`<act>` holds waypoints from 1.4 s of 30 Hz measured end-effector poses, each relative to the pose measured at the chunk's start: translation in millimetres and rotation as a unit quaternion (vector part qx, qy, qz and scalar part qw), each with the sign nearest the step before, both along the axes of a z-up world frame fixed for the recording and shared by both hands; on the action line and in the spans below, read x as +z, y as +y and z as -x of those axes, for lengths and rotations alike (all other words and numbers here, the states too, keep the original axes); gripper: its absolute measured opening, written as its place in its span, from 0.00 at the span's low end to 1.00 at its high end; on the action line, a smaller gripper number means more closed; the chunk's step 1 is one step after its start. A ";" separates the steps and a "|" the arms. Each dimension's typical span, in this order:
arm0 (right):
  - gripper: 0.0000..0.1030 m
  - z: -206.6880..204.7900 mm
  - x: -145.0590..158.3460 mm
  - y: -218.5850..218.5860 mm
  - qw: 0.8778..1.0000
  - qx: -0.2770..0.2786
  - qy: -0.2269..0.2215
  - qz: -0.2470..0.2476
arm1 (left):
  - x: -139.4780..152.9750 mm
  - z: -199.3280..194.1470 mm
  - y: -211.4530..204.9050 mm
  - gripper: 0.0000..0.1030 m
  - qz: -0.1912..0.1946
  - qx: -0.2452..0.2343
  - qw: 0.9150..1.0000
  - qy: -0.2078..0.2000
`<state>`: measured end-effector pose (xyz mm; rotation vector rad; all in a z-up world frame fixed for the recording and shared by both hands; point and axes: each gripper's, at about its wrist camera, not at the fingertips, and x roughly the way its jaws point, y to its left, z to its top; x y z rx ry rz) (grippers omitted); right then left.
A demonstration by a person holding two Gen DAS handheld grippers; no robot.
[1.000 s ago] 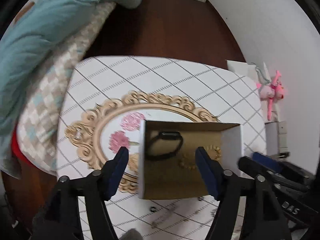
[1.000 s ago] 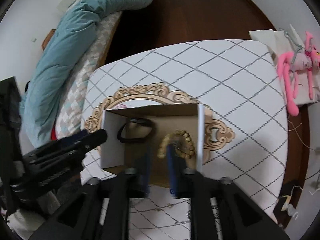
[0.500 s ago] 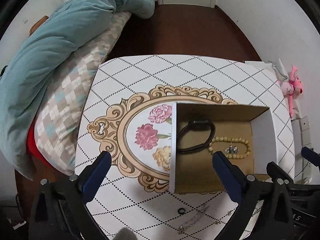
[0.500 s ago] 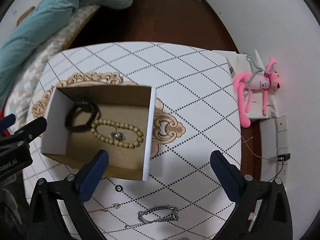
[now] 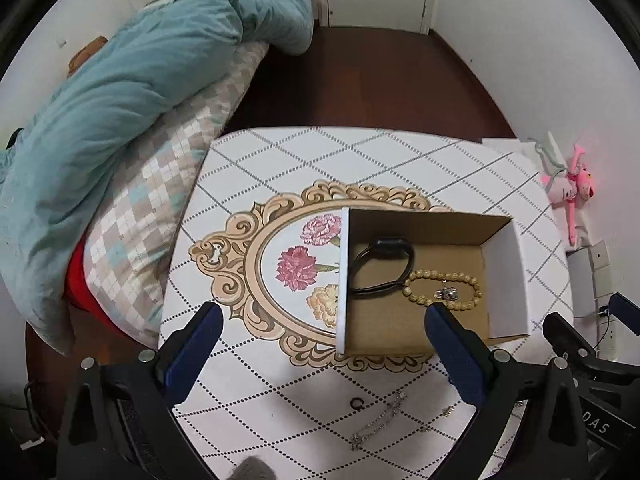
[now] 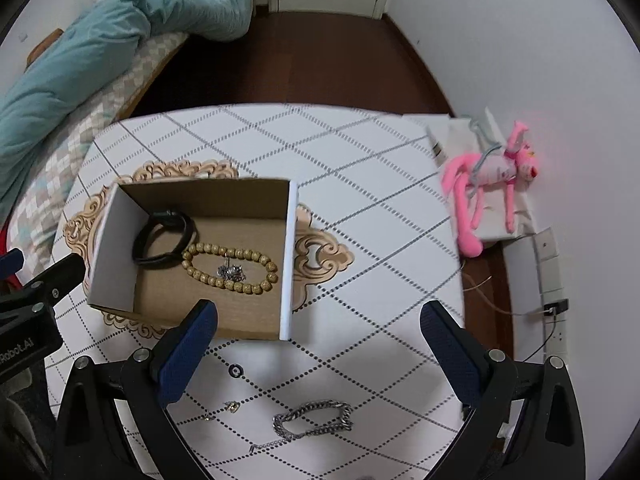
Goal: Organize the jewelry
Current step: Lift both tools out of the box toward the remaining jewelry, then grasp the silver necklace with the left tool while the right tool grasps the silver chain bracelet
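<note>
An open cardboard box (image 6: 288,256) (image 5: 506,280) stands on the patterned table. In it lie a black band (image 6: 164,240) (image 5: 380,268), a wooden bead bracelet (image 6: 230,266) (image 5: 442,290) and a small silver piece (image 6: 231,271) inside the bracelet. On the table in front of the box lie a silver chain bracelet (image 6: 314,420) (image 5: 378,426), a small black ring (image 6: 235,371) (image 5: 357,403) and small gold pieces (image 6: 231,406). My left gripper (image 5: 320,348) and my right gripper (image 6: 320,346) are both open and empty, held above the table's near side.
The table (image 6: 360,184) has a white diamond-pattern cloth with an ornate floral oval (image 5: 296,268). A bed with a teal quilt (image 5: 120,92) lies to the left. A pink plush toy (image 6: 488,176) lies on a white bag at the right, by the wall.
Both grippers opened wide and pulled back and up from the box. The right gripper let go of the bead bracelet and silver piece, which now lie in the box.
</note>
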<state>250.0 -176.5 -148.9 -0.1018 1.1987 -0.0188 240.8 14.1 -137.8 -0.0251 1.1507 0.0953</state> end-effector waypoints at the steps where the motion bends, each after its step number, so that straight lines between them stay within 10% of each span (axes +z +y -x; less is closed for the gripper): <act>1: 0.99 3.7 6.0 -0.6 1.000 -0.001 -0.006 -0.001 | 4.6 2.4 -0.8 1.00 -0.001 -0.001 1.000 -0.005; 22: 0.99 98.1 107.2 -15.6 0.993 -0.024 -0.110 -0.037 | 70.6 77.5 -3.7 1.00 0.013 -0.009 0.997 -0.071; 42: 0.91 118.0 -91.3 -70.4 0.991 -0.099 0.039 -0.077 | -110.2 110.3 -10.5 0.94 0.011 -0.018 0.997 0.072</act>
